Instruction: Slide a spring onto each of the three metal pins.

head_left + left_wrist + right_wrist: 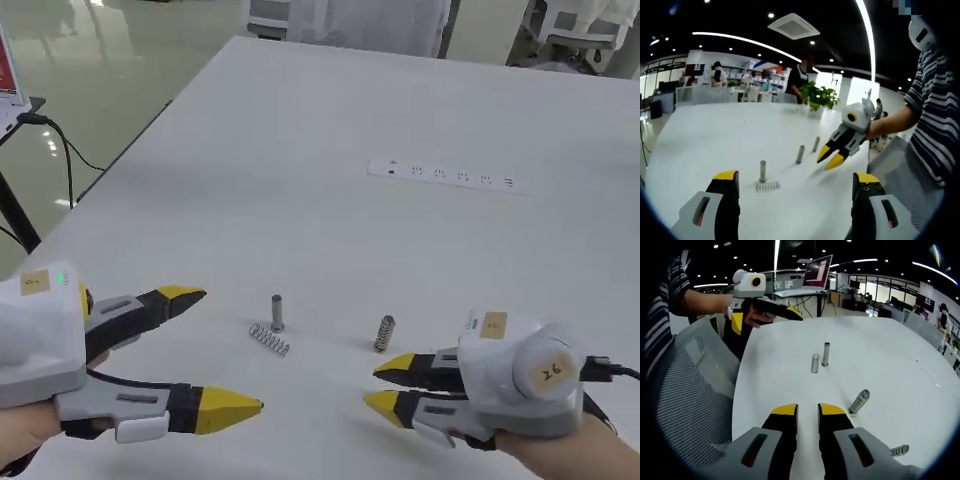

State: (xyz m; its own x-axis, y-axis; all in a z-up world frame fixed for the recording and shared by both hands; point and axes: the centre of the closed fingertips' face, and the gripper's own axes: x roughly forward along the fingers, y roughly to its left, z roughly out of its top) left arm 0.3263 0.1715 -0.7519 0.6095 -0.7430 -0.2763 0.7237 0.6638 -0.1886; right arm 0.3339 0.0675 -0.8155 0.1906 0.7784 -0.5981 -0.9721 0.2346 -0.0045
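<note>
- Left gripper [213, 348] – seen at 8 o'clock in the head view, gripped by a hand at the frame's bottom-left corner, with its jaws pointed toward 3 o'clock. The jaws are spread wide, one nearer the person and one farther, and nothing is held between them.
- Right gripper [378, 385] – seen at 5 o'clock, held by a hand at the bottom-right corner and pointed toward 9 o'clock, so that the two grippers face each other. Its yellow tips are parted by a narrow gap only, and nothing is pinched.
- Bare pin [277, 312] – stood upright on the white table [300, 150], between the two grippers and just below the view's centre.
- Loose spring [269, 339] – laid flat at the pin's 7 o'clock, just beside its base. Contact cannot be judged.
- Sprung pin [385, 333] – a pin wrapped in coils, seen tilted, just beyond the right gripper's tips.
- Coiled piece [899, 450] – laid on the table at 4 o'clock in the right gripper view. Whether a pin is inside cannot be told.
- Power strip [440, 175] – laid flat at 1 o'clock, well apart from the work.
</note>
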